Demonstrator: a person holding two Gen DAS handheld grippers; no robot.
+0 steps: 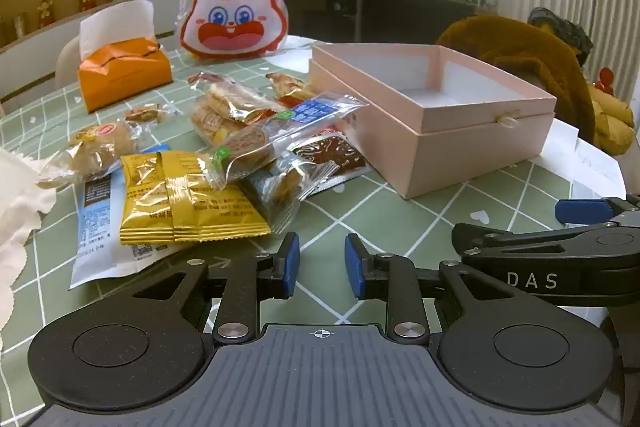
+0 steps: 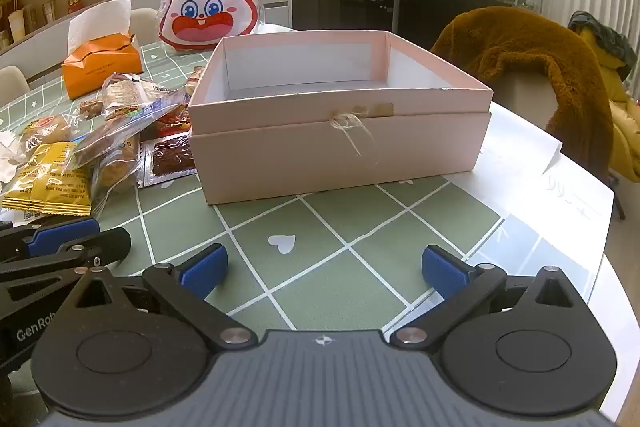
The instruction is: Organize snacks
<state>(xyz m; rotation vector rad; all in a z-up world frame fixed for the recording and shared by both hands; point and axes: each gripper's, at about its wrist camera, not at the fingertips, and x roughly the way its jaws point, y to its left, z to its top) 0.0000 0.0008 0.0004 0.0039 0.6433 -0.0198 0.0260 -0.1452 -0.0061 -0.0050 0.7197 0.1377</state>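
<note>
While snack pile point(image 1: 208, 155) lies far-left of left gripper point(image 1: 322, 265), yellow packet point(image 1: 188, 203) nearest, long axis across view; jaws narrowly apart, empty. Right gripper point(image 2: 324, 273) spread wide, empty, facing pink box point(image 2: 340, 131).

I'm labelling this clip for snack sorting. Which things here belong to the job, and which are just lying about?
Job:
- pink box, open
- yellow snack packet
- clear-wrapped biscuit pack
- dark brown packet
- round bun packet

Lying about:
- orange tissue pack
- rabbit-face bag
- brown fleece
</note>
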